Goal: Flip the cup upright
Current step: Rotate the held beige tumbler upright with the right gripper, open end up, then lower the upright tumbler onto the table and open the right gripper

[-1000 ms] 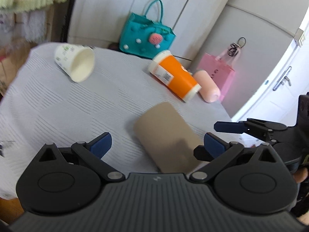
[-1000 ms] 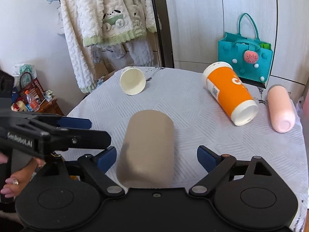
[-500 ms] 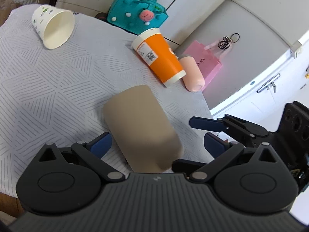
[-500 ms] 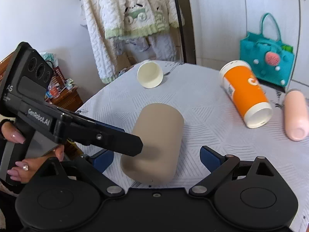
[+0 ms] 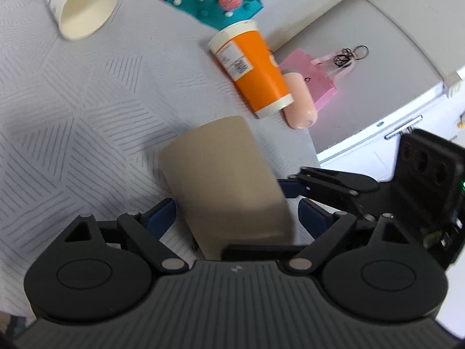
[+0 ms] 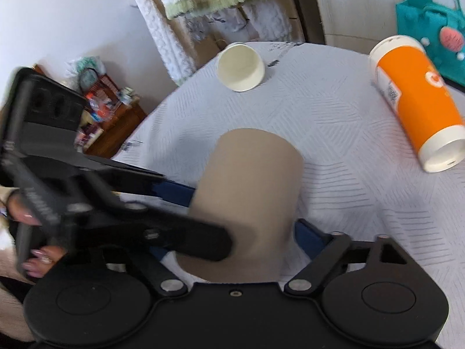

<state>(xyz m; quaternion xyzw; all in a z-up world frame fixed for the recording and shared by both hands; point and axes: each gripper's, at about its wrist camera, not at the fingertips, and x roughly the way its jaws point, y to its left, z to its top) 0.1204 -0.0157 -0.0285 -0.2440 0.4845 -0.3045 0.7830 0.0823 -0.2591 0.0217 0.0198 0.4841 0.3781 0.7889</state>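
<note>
Lying on its side, the tan cup (image 5: pixel 223 180) sits between both grippers' spread fingers: left gripper (image 5: pixel 237 213), right gripper (image 6: pixel 229 238); neither clearly clamps it.

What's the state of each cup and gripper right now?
tan cup: on its side, between both grippers' fingers
orange cup: on its side, untouched
white paper cup: on its side, mouth toward the cameras
pink cup: on its side against the orange cup
left gripper: open, fingers around the tan cup
right gripper: open, fingers around the tan cup
</note>
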